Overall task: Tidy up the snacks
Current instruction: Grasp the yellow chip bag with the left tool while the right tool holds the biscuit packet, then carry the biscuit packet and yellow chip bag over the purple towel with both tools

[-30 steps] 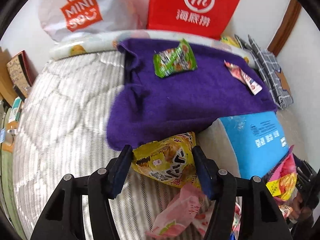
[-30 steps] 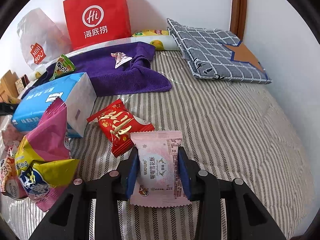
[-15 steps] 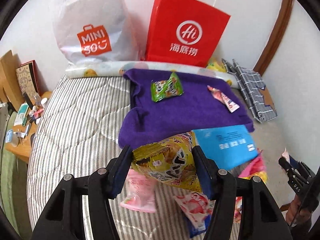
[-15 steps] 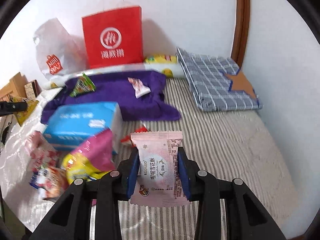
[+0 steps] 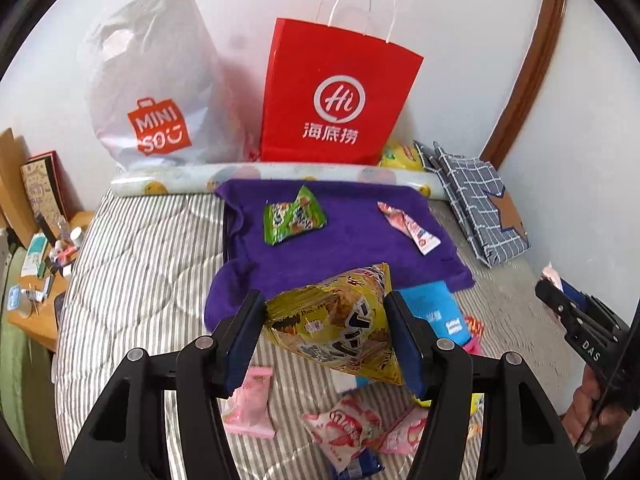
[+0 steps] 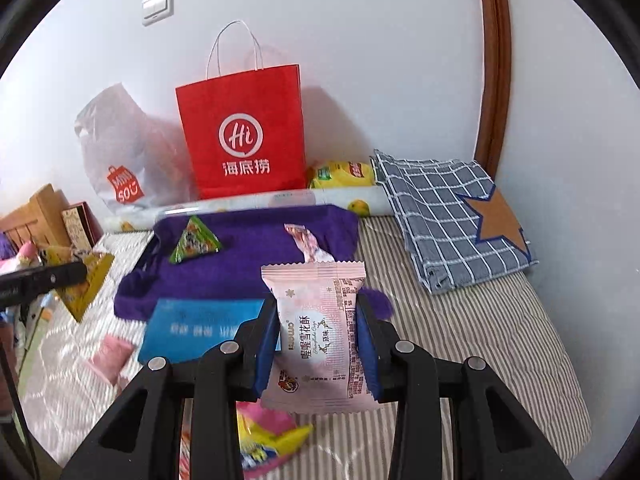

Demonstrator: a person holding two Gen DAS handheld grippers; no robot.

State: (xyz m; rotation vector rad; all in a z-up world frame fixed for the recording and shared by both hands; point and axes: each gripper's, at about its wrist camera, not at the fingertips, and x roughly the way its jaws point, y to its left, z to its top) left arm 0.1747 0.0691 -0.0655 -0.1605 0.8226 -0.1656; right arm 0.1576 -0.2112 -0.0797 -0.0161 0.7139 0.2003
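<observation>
My left gripper (image 5: pixel 326 316) is shut on a yellow snack bag (image 5: pixel 340 322) and holds it in the air above the striped bed. My right gripper (image 6: pixel 317 324) is shut on a pale pink snack packet (image 6: pixel 320 332), also lifted. A purple towel (image 5: pixel 352 244) lies near the wall with a green snack packet (image 5: pixel 294 218) and a small pink packet (image 5: pixel 408 230) on it. The red paper bag (image 5: pixel 332 96) stands behind it. Several pink and yellow snack packets (image 5: pixel 348 430) lie on the bed below my left gripper.
A white MINISO plastic bag (image 5: pixel 152 92) leans on the wall left of the red bag. A blue tissue pack (image 6: pixel 204 326) lies in front of the towel. A folded checked cloth (image 6: pixel 452 208) lies at the right. A cluttered bedside table (image 5: pixel 36 264) stands left.
Both grippers have risen and pulled back from the bed, each keeping its packet. The bags and wall now show more fully and the snacks on the bed look smaller.
</observation>
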